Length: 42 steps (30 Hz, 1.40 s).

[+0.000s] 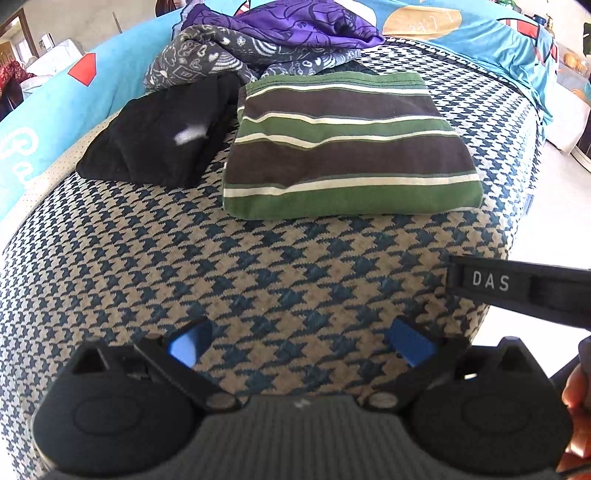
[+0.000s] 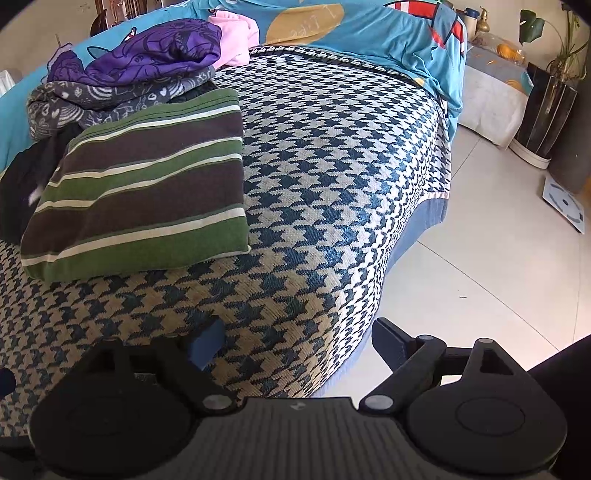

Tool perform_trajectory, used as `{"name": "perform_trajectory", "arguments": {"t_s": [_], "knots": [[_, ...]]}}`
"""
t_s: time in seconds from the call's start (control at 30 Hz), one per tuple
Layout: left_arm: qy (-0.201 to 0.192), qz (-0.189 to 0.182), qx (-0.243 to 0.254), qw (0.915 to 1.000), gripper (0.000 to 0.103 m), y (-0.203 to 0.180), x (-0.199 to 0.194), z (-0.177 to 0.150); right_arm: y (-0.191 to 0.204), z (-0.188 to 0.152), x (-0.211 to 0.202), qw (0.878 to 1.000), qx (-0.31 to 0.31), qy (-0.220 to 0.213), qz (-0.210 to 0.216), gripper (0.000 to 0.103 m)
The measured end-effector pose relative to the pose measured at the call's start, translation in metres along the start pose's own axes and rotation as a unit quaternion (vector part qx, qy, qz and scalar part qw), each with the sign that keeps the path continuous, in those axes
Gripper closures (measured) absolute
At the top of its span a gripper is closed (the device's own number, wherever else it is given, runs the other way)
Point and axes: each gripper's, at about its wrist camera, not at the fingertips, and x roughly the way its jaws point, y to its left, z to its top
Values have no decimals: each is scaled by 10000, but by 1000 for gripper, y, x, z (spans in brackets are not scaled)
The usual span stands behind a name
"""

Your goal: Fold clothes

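Note:
A folded green, brown and white striped garment (image 1: 343, 147) (image 2: 144, 181) lies flat on the houndstooth bed cover (image 1: 258, 266) (image 2: 332, 184). Left of it rests a black garment (image 1: 159, 136) (image 2: 22, 177). Behind both is a loose heap with a grey patterned cloth (image 1: 221, 59) (image 2: 110, 96) and a purple cloth (image 1: 295, 26) (image 2: 155, 51). My left gripper (image 1: 301, 343) hangs open over bare cover, well short of the striped garment, with nothing between its blue pads. My right gripper (image 2: 295, 343) stands open at the bed's near right edge, also holding nothing.
A blue printed sheet (image 1: 48, 99) (image 2: 369, 26) covers the far side of the bed. A pink cloth (image 2: 236, 40) lies behind the heap. Pale tiled floor (image 2: 480, 258) lies to the right, with a white scale (image 2: 565, 203) and a potted plant (image 2: 550, 92). The other gripper's black finger (image 1: 517, 288) crosses at the right.

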Motion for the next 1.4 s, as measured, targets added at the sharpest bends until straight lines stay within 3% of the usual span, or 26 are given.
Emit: {"name": "perform_trajectory", "arguments": {"t_s": [1.4], "knots": [[-194,-30,167,9997,0,-18,-6,14,-11,11,-5,9997,214,-113,-23,15]]}}
